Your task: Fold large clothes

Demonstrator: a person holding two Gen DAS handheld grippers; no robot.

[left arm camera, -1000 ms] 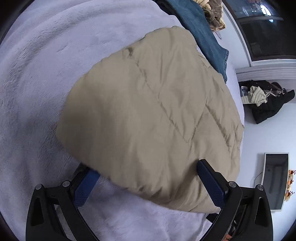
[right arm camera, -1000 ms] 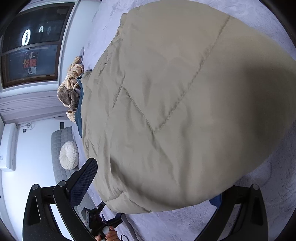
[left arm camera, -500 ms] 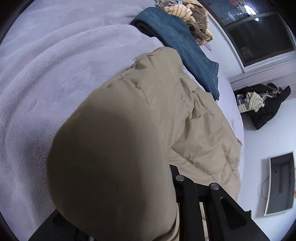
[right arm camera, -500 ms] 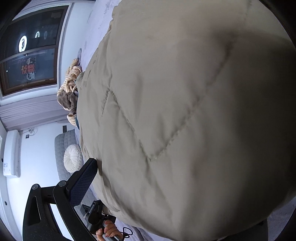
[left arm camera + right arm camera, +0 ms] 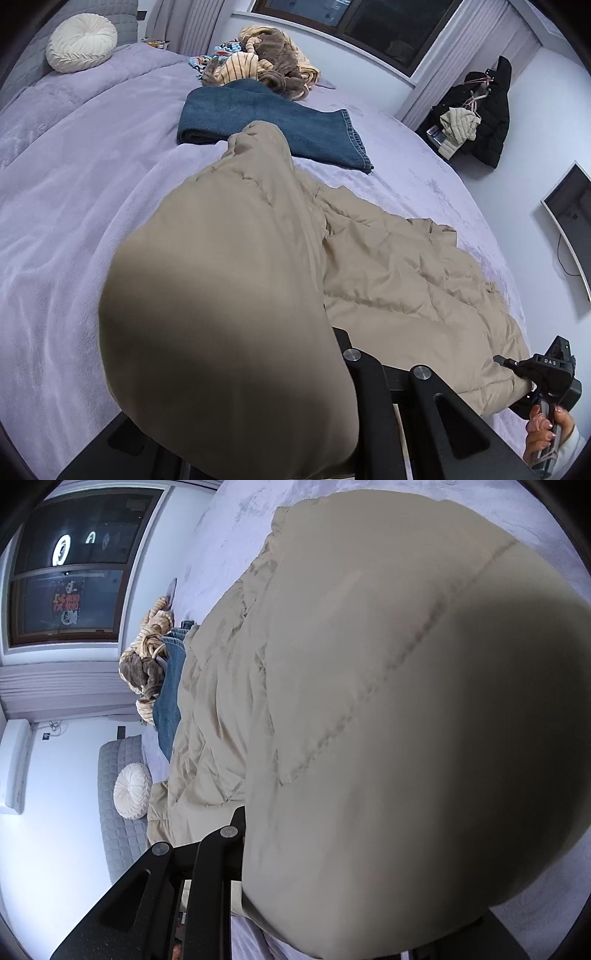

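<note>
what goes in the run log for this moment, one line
left gripper: shut on beige quilted jacket | right gripper: just closed on jacket | both edges lifted off lilac bedspread | next: fold over

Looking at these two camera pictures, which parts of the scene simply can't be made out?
- Left wrist view: the left tool tips are buried under the bulging beige quilted jacket; the grip point is hidden.
- Right wrist view: the same jacket fills most of the picture and blurs close up, covering the right tool tips.
- Left wrist view: the person's hand is cut off by the edge.
- Right wrist view: the window signs are too small to read.
</note>
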